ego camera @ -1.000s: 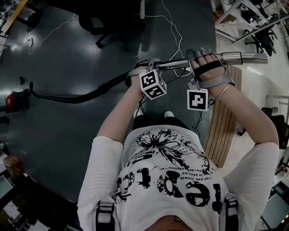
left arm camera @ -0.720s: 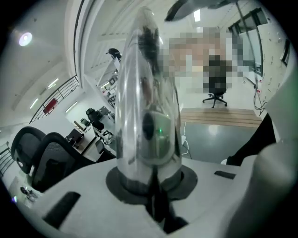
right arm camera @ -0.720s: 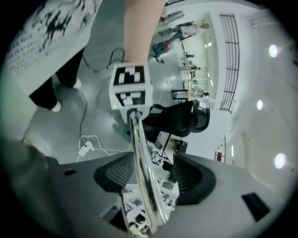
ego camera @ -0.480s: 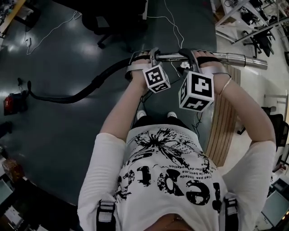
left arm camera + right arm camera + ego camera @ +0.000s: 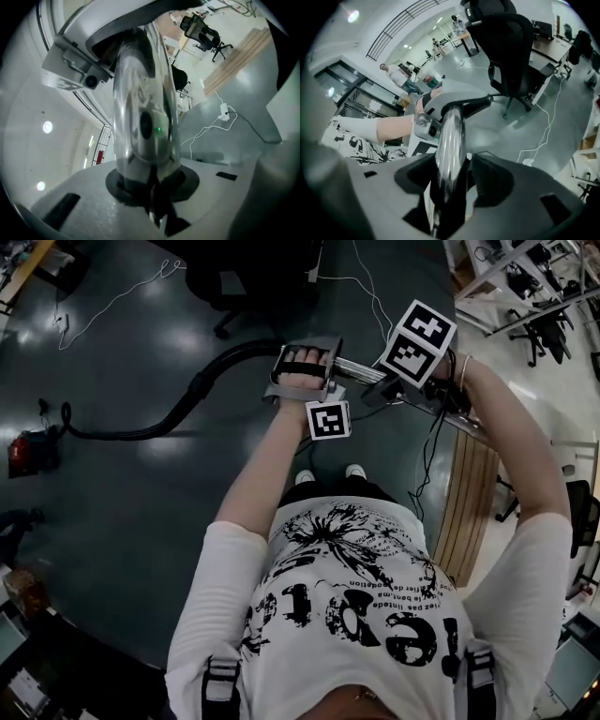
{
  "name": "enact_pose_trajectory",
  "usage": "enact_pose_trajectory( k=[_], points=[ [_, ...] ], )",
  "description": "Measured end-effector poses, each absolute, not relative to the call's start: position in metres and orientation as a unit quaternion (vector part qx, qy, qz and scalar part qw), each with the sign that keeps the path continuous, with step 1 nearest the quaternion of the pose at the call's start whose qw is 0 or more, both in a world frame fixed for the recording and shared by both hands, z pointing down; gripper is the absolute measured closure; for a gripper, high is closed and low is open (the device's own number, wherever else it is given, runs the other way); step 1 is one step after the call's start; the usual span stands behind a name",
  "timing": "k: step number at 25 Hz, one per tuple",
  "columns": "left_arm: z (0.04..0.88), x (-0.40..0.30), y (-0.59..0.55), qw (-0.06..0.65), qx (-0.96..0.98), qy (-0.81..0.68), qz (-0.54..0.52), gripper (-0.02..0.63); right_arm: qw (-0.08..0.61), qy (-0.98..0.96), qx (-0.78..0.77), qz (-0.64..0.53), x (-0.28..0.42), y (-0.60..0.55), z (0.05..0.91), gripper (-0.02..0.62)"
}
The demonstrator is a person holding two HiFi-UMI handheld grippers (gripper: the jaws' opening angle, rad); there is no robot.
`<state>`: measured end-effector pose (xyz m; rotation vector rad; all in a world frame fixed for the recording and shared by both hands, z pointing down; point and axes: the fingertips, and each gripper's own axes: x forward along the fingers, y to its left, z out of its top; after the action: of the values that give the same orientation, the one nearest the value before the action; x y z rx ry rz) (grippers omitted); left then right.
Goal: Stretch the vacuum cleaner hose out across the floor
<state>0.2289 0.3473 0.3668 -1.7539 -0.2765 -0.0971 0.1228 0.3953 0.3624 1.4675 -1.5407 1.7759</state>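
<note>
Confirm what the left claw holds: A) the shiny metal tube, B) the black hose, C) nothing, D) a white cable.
A: in the left gripper view the left claw is shut on the shiny metal tube, which stands up from between its jaws.

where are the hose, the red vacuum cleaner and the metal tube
hose (image 5: pixel 192 390), head view, middle of its black curve
red vacuum cleaner (image 5: pixel 23 454), head view, its body at the left edge
metal tube (image 5: pixel 450 140), right gripper view, middle of the shiny shaft
</note>
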Motion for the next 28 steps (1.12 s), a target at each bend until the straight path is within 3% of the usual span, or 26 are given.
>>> enact_pose_trajectory(
  k=[5, 6, 7, 12, 13, 14, 16, 17, 23, 28],
  points=[
    [0.34, 0.225, 0.344, 0.685, -0.723, -0.088, 0.006, 0.546, 0.227, -0.56, 0.47, 0.643, 0.093, 0.392, 0.384, 0.371],
    [0.339, 0.224, 0.344, 0.69, -0.718, -0.088, 0.013, 0.546, 0.239, -0.56, 0.473, 0.637, 0.092, 0.392, 0.386, 0.489],
    [0.339, 0.223, 0.343, 0.692, -0.716, -0.089, 0.019, 0.545, 0.246, -0.559, 0.478, 0.632, 0.092, 0.391, 0.387, 0.509],
    [0.345, 0.231, 0.333, 0.693, -0.714, -0.099, 0.01, 0.54, 0.341, -0.535, 0.499, 0.591, 0.118, 0.394, 0.39, 0.512],
    [0.352, 0.236, 0.328, 0.689, -0.716, -0.11, -0.016, 0.522, 0.356, -0.531, 0.5, 0.584, 0.125, 0.395, 0.392, 0.512],
    [0.362, 0.238, 0.325, 0.682, -0.719, -0.128, -0.046, 0.441, 0.367, -0.527, 0.502, 0.58, 0.131, 0.396, 0.393, 0.512],
    [0.382, 0.236, 0.326, 0.656, -0.727, -0.178, -0.098, 0.201, 0.393, -0.519, 0.507, 0.565, 0.143, 0.399, 0.393, 0.512],
    [0.389, 0.233, 0.327, 0.643, -0.73, -0.2, -0.119, 0.179, 0.414, -0.513, 0.51, 0.552, 0.149, 0.401, 0.394, 0.512],
    [0.395, 0.196, 0.311, 0.585, -0.719, -0.301, -0.224, 0.172, 0.579, -0.497, 0.525, 0.378, 0.186, 0.388, 0.387, 0.512],
    [0.395, 0.173, 0.3, 0.397, -0.775, -0.376, -0.318, 0.172, 0.715, -0.431, 0.519, 0.183, 0.2, 0.386, 0.374, 0.512]
  ],
)
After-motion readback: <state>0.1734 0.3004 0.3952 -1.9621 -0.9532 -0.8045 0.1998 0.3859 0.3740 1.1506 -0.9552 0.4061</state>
